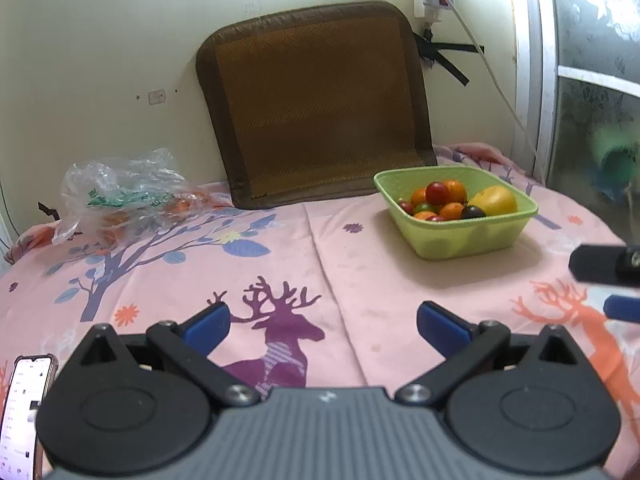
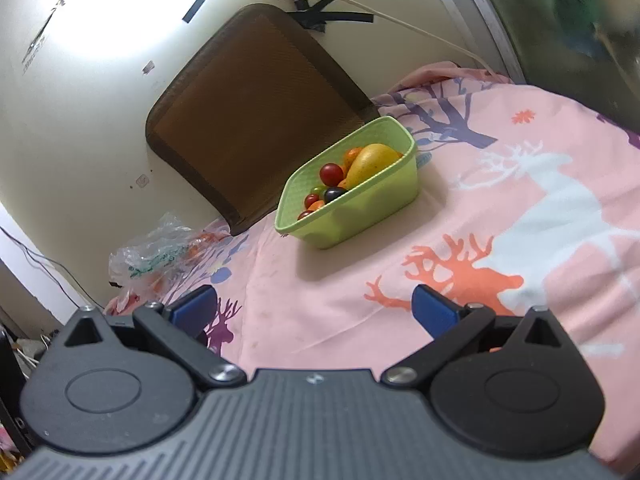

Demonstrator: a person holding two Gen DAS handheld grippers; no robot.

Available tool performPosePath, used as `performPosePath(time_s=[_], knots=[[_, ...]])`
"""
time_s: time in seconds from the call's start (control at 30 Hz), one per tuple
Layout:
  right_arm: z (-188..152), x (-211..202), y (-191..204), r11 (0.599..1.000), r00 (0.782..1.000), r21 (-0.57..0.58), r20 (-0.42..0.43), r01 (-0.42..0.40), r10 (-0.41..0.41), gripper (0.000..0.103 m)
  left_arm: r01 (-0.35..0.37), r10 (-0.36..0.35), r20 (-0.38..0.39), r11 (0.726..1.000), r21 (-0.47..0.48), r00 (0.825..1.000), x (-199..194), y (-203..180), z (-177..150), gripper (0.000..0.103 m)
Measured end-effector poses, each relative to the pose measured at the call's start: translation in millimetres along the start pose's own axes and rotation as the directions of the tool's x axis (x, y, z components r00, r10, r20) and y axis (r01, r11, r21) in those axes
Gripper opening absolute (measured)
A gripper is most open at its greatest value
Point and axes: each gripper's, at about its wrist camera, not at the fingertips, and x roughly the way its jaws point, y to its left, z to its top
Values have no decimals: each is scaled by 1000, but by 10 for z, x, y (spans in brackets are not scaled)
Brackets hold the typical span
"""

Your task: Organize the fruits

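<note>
A light green basket (image 1: 476,236) (image 2: 372,208) stands on the pink bedsheet toward the back right. It holds a yellow mango (image 1: 494,199) (image 2: 372,160), several small oranges (image 1: 454,191) and several red and dark cherry tomatoes (image 1: 437,192) (image 2: 331,173). My left gripper (image 1: 323,330) is open and empty, low over the sheet well short of the basket. My right gripper (image 2: 316,308) is open and empty, also short of the basket; its fingers (image 1: 624,308) show at the right edge of the left wrist view.
A clear plastic bag (image 1: 120,196) (image 2: 160,256) with orange fruit lies at the back left. A brown cushion (image 1: 316,108) (image 2: 256,112) leans on the wall behind. A phone (image 1: 22,412) lies at the near left. Cables (image 1: 472,40) hang on the wall.
</note>
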Motion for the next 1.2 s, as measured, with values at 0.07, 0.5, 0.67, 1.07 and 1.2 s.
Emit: performPosePath(time_s=[0.07, 0.5, 0.67, 1.07, 1.2], knots=[[-11, -3, 22, 1000, 1000, -8, 0, -1, 1, 103, -15, 15, 13, 1000, 13, 1000, -21, 0, 11, 103], [-56, 103, 93, 999, 999, -40, -33, -3, 1, 103, -100, 91, 92, 991, 93, 992, -99, -13, 12, 103], [-44, 96, 95, 999, 1000, -35, -18, 3, -3, 103, -106, 98, 65, 987, 120, 993, -51, -76, -4, 103], [-62, 138, 67, 1000, 1000, -19, -16, 19, -20, 103, -82, 86, -25, 990, 116, 996, 66, -84, -34, 103], [-73, 158, 55, 1000, 1000, -15, -22, 19, -19, 103, -83, 88, -41, 990, 118, 995, 94, -85, -45, 103]])
